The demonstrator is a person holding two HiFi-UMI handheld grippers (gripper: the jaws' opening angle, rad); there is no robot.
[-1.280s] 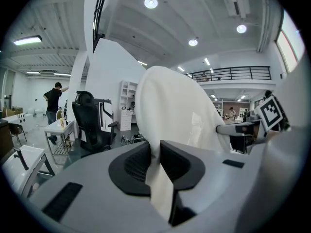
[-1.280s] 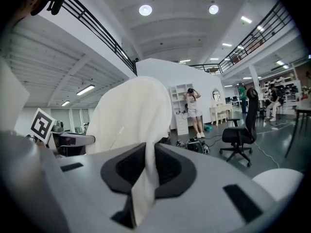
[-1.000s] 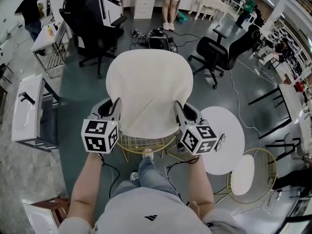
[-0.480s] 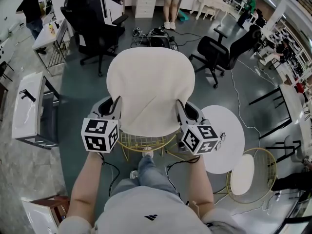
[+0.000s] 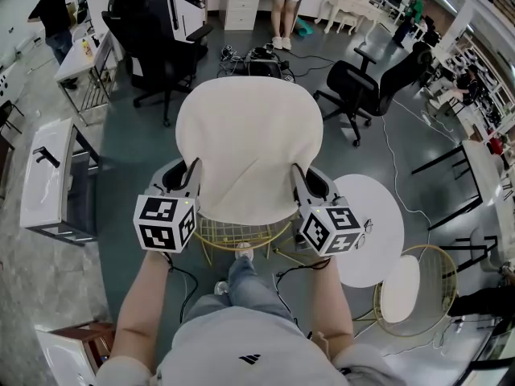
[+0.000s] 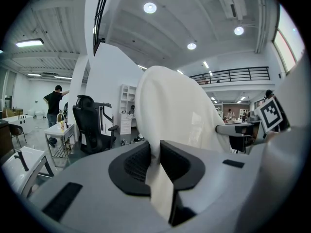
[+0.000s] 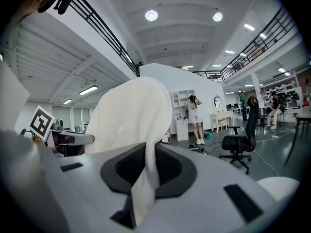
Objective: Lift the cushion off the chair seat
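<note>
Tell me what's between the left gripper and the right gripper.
The white cushion spans the stretch: the left gripper is clamped on one side edge, the right gripper on the other. The head view shows it, with the wire chair below.

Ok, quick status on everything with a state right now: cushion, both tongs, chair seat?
cushion: held up by its two side edges, near edge clear of the seat; whether the far end touches anything is unclear
left tongs: shut on the cushion's left edge
right tongs: shut on the cushion's right edge
seat: bare wire showing below the cushion
other chair: its pad in place
</note>
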